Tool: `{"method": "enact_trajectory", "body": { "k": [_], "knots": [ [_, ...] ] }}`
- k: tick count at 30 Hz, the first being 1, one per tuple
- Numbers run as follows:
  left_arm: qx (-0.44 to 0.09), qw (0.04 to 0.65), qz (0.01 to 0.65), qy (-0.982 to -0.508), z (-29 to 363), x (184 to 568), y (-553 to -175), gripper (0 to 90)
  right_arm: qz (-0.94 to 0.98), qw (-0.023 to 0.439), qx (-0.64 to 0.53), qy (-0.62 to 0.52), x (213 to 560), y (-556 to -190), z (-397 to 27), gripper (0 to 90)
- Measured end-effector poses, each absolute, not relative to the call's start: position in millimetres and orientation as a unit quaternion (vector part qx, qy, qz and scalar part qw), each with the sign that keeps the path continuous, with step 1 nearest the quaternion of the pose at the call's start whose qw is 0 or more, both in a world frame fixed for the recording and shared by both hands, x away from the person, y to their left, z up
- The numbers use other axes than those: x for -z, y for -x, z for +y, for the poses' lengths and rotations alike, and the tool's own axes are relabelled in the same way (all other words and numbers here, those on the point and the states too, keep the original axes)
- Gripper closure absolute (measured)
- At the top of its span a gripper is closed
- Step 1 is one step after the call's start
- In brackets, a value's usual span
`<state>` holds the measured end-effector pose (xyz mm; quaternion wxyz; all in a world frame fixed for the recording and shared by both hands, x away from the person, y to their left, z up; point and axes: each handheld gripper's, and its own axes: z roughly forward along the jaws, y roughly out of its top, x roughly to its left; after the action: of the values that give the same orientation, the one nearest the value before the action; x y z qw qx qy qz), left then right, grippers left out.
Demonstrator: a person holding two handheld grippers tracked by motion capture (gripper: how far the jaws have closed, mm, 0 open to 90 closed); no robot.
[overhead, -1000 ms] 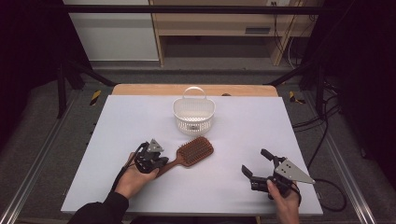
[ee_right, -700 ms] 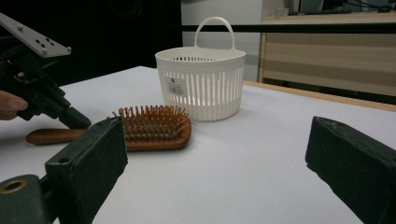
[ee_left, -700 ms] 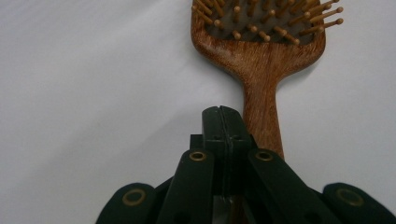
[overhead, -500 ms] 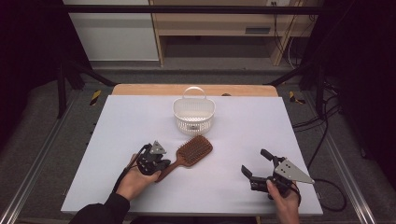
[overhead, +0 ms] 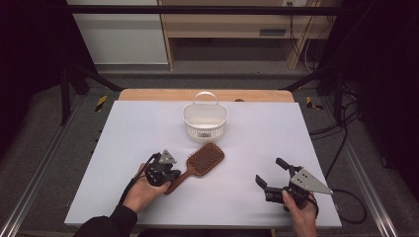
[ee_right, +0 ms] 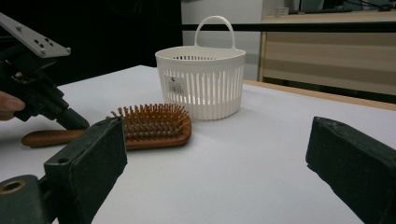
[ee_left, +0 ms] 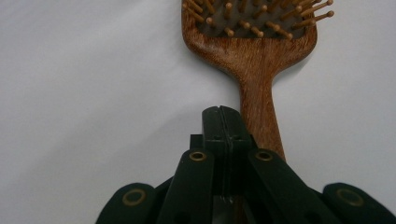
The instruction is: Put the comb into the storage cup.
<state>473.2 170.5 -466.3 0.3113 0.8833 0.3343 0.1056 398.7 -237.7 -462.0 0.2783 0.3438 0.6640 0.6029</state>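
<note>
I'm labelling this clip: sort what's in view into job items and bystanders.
In the job: wooden hairbrush, left gripper shut over its handle, white basket.
Bystanders: right gripper open and idle, shelf unit, cables.

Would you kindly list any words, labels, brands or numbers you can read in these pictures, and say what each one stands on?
No text here can be read.
White basket: a small sticker on its front wall, print too small and blurred to read.
Wooden hairbrush: no lettering visible.
Left gripper and right gripper: no markings visible.
</note>
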Motion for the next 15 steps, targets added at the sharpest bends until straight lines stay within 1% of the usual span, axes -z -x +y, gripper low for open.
{"method": "enact_trajectory", "body": {
  "k": [15],
  "knots": [
    [-0.108, 0.318, 0.341, -0.878, 171.6, 463.4, -472.2, 89.7, 0.665, 0.278, -0.602, -0.343, 462.3, -399.0, -237.4, 5.5]
  ]
}}
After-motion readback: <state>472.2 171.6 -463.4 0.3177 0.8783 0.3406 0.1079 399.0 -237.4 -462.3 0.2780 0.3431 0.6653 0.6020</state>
